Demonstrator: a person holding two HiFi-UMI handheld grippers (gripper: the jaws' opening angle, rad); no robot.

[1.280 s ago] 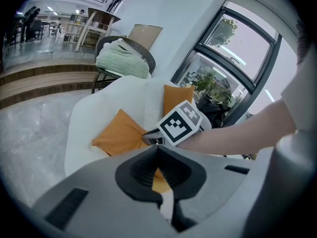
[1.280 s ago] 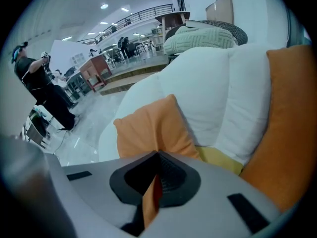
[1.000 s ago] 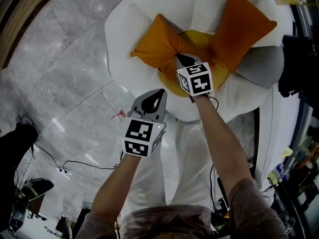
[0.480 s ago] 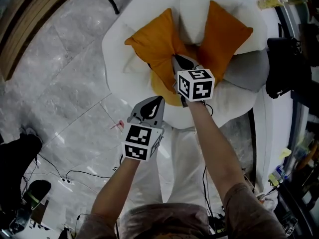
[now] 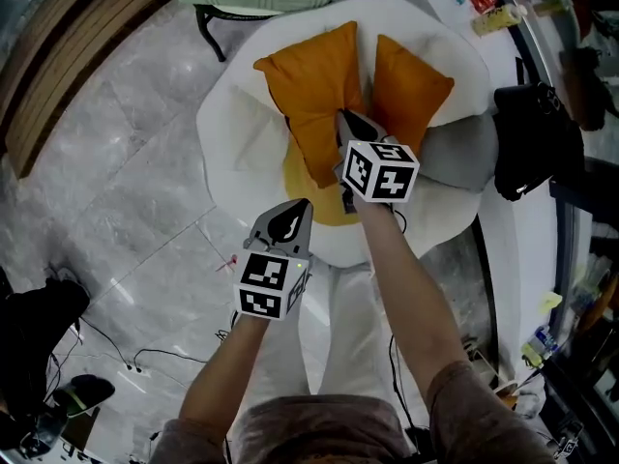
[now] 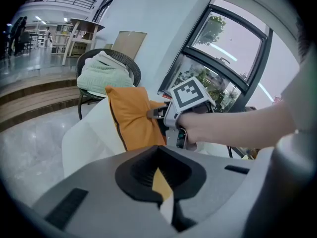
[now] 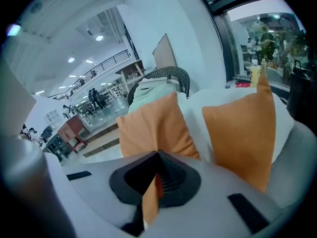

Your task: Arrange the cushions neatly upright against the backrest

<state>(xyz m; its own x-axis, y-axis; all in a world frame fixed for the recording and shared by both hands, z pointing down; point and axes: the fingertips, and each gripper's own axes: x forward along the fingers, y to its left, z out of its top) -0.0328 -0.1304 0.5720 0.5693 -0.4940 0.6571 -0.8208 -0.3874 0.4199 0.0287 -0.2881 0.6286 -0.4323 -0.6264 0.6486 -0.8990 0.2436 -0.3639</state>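
The left tool [image 5: 293, 218] is held empty, jaws together, above the floor before the white armchair [image 5: 232, 133]. The left orange cushion [image 5: 314, 85] is stood against the chair's back, its lower edge clamped in the right tool [image 5: 346, 124]. The right orange cushion [image 5: 406, 80] is leaned just beside it.

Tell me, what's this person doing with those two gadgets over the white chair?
A person holds a gripper in each hand over a white armchair. The right gripper has its jaws shut on the edge of the left orange cushion, which stands roughly upright against the backrest. A second orange cushion stands against the backrest beside it, with a gap between them. The left gripper hangs nearer the person, by the chair's front edge, jaws together and holding nothing.
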